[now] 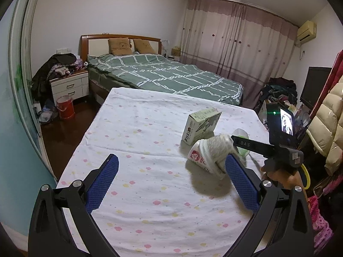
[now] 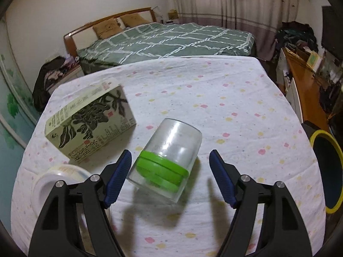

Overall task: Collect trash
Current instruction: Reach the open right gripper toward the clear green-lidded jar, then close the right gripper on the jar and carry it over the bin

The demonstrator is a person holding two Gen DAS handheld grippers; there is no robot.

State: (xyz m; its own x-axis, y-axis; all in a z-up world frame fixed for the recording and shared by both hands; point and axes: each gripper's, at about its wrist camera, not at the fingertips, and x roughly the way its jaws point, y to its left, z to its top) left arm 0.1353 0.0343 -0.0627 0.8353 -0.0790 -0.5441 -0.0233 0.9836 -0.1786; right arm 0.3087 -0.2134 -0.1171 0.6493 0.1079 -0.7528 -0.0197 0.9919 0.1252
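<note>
On the tabletop (image 2: 235,90), covered with a white cloth dotted with small flowers, three pieces of trash lie close together toward its right side. A clear plastic jar (image 2: 169,156) with a green lid rests on its side, lid end nearest the camera. The right gripper (image 2: 170,160) hangs just over it, its blue fingers (image 2: 120,175) spread wide on either side of the jar, the left one close against the lid, the right one clearly apart; the pads do not press on it. To the left of the jar stands a pale green carton (image 2: 90,126) printed with dark leaves, tilted. Nearer and further left lies a white paper cup (image 1: 209,155) on its side. The left gripper (image 1: 171,167) is also spread wide over bare cloth, with the cup just beside its right finger (image 1: 238,180). A round black bin with a yellow rim (image 2: 328,169) sits off the right edge.
</note>
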